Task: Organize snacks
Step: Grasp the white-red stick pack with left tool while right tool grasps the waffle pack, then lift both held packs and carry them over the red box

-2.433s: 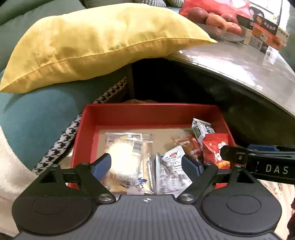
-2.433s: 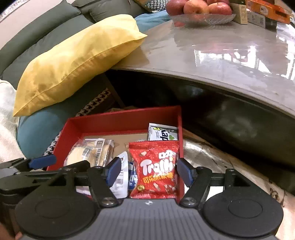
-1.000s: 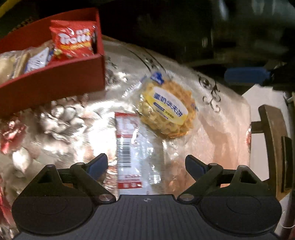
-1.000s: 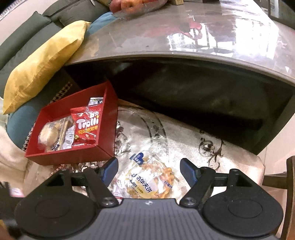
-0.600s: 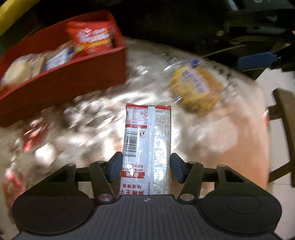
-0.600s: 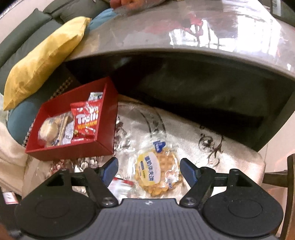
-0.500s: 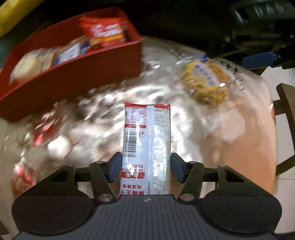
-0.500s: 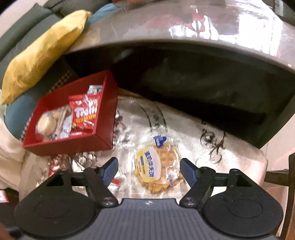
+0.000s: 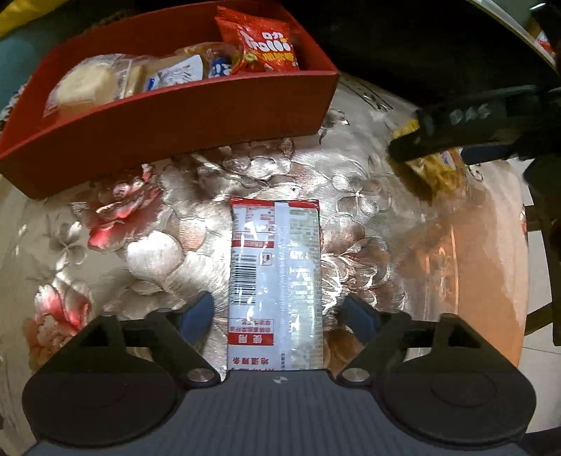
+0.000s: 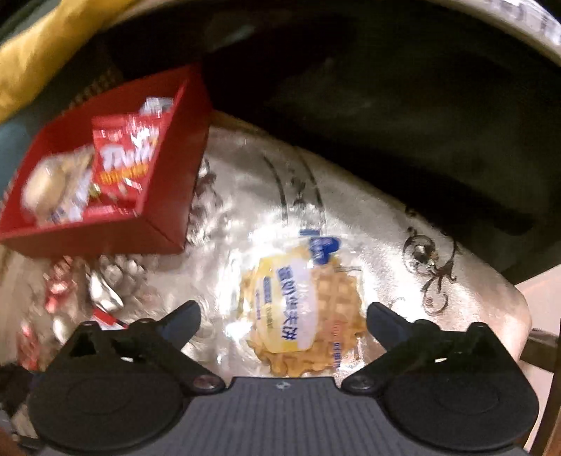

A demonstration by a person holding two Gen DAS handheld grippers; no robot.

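Observation:
A red-and-white snack packet [image 9: 275,266] lies lengthwise between the fingers of my left gripper [image 9: 277,315]. Its jaws are opening, and both blue pads stand clear of the packet's sides. Just beyond is the red box [image 9: 175,115], holding a red Trolli bag [image 9: 259,45] and clear-wrapped pastries [image 9: 91,84]. My right gripper [image 10: 284,322] hangs over a wrapped waffle [image 10: 301,308] on the cloth. Its jaws are opening wide with the waffle between them, untouched. The box [image 10: 105,238] is up to its left. In the left wrist view the right gripper's black finger [image 9: 455,129] crosses the waffle [image 9: 438,168].
A shiny floral cloth [image 9: 122,245] covers the surface under everything. A dark hollow beneath a round table [image 10: 526,21] lies behind. A yellow pillow [image 10: 52,45] sits at the far left. A wooden chair frame [image 10: 540,350] stands at the right edge.
My left gripper shut on the red-and-white packet, carried it toward the red box, and has now opened around it. My right gripper sank toward the waffle and spread its jaws wider.

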